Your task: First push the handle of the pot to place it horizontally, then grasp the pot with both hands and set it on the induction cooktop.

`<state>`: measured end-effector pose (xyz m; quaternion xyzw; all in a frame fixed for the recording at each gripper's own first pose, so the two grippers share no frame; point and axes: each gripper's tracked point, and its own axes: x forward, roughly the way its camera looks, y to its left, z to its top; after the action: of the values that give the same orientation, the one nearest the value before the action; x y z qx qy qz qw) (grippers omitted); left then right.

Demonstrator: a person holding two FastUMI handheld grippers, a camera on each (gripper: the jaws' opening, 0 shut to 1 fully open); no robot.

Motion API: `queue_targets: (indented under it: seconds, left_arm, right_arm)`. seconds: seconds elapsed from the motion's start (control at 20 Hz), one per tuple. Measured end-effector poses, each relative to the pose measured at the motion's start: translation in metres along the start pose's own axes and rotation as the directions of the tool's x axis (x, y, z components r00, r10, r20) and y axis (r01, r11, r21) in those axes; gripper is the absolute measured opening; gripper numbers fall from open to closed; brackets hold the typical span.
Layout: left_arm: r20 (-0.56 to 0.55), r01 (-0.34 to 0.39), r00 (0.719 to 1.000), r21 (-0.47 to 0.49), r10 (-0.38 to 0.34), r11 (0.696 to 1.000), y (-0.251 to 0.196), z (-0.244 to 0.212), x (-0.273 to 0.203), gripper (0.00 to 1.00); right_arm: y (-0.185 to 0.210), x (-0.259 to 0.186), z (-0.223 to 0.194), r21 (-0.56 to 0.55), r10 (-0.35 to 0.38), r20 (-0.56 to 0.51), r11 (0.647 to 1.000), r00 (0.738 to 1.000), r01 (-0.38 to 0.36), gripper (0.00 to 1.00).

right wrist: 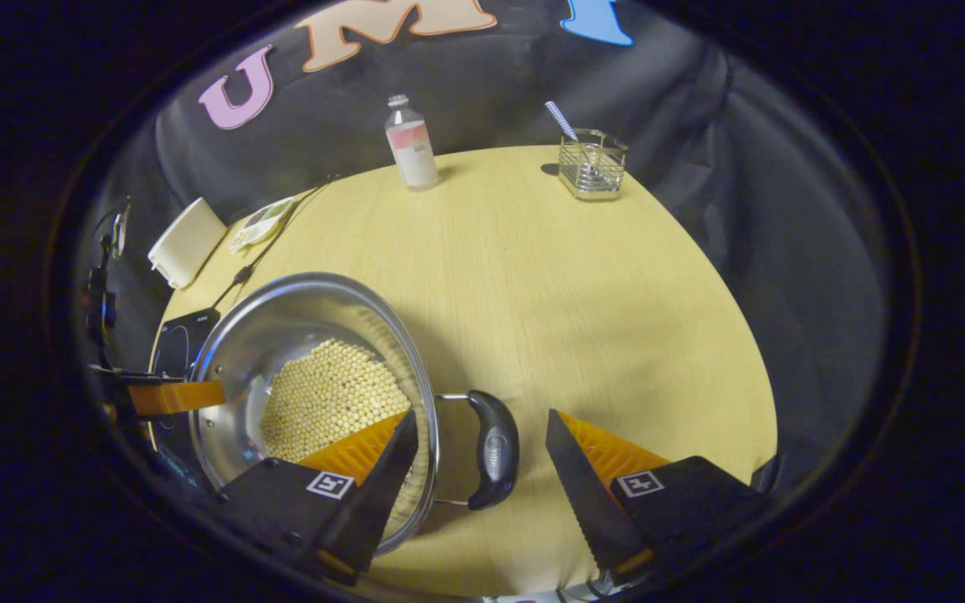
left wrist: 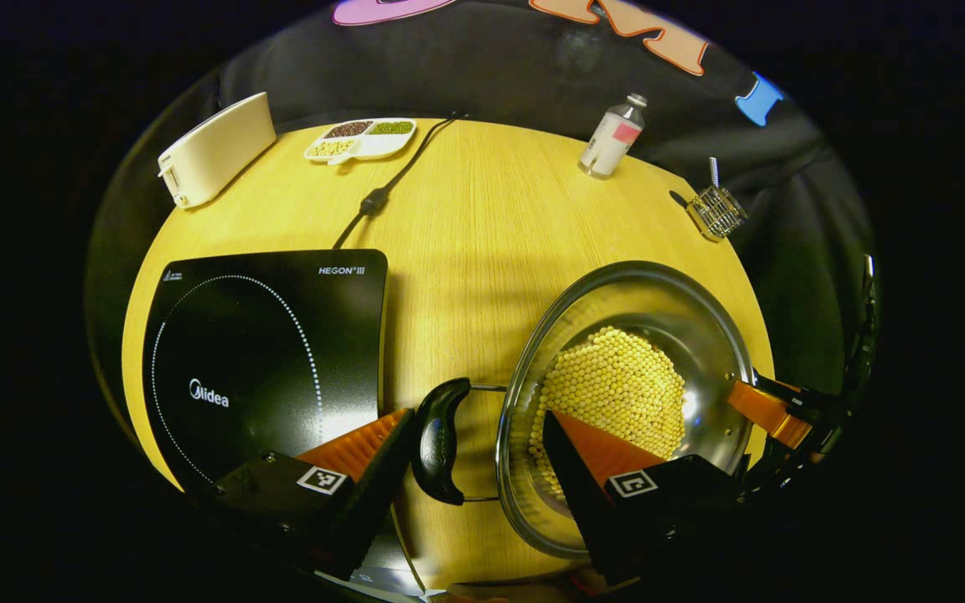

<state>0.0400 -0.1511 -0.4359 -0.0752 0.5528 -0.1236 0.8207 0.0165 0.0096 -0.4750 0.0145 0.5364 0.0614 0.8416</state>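
Both grippers low over the pot now! Left gripper [left wrist: 476,456] spread wide, fingers either side of the pot's left handle [left wrist: 438,441], nothing pinched yet. Right gripper [right wrist: 478,456] likewise wide open around the right handle [right wrist: 492,450], one finger over the rim, the other out over bare table [right wrist: 583,318]. Both handles lying flat, sticking out sideways from the rim, so the pushing step looks done. Still left, by the look of it: closing on both handles, lifting, carrying across.

Pot [left wrist: 629,377] resting on the wooden table, not yet on the induction cooktop [left wrist: 265,360], which sits just beside it on the left. Shiny steel, wide and shallow, a heap of pale yellow beans [left wrist: 616,389] piled inside, black curved grips on wire loops. Loose load, so probably worth a level lift.

Farther back: power cord [left wrist: 382,193] trailing from the cooktop, a divided dish of grains [left wrist: 361,138], a white box [left wrist: 219,151], a small bottle [right wrist: 412,144], a wire basket [right wrist: 590,164].
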Motion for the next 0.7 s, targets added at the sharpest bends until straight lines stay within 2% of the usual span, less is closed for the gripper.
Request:
queue_targets:
  seconds: [0.1, 0.3, 0.5, 0.55, 0.6, 0.65, 0.7]
  left_arm:
    - [-0.019, 0.007, 1.0, 0.0, -0.007, 1.0, -0.003, -0.003, 0.005, 0.98]
    - [-0.029, -0.007, 1.0, 0.01, 0.007, 1.0, -0.001, -0.005, 0.009, 0.96]
    - [-0.027, -0.02, 0.999, 0.012, 0.02, 1.0, 0.003, -0.003, 0.013, 0.96]
    - [-0.025, -0.021, 0.999, 0.012, 0.021, 1.0, 0.004, -0.003, 0.014, 0.92]
    - [-0.022, -0.031, 0.999, 0.014, 0.031, 0.999, 0.007, -0.003, 0.015, 0.9]
    - [-0.032, -0.041, 0.999, 0.016, 0.042, 0.999, 0.01, -0.004, 0.015, 0.82]
    - [-0.026, -0.042, 0.999, 0.015, 0.042, 0.999, 0.01, -0.003, 0.016, 0.83]
  right_arm:
    - [0.003, 0.003, -0.003, 0.009, 0.012, -0.017, 1.0, 1.0, -0.011, 0.95]
    - [0.007, 0.011, -0.013, 0.035, 0.032, -0.058, 0.999, 0.998, -0.03, 0.98]
    - [0.01, 0.02, -0.023, 0.053, 0.041, -0.095, 0.998, 0.995, -0.036, 0.93]
    - [0.009, 0.022, -0.026, 0.051, 0.037, -0.104, 0.998, 0.994, -0.032, 0.94]
    - [0.009, 0.021, -0.027, 0.053, 0.041, -0.111, 0.998, 0.993, -0.035, 0.77]
    - [0.01, 0.022, -0.03, 0.058, 0.039, -0.114, 0.998, 0.993, -0.032, 0.71]
    - [0.01, 0.021, -0.029, 0.066, 0.039, -0.118, 0.997, 0.992, -0.032, 0.65]
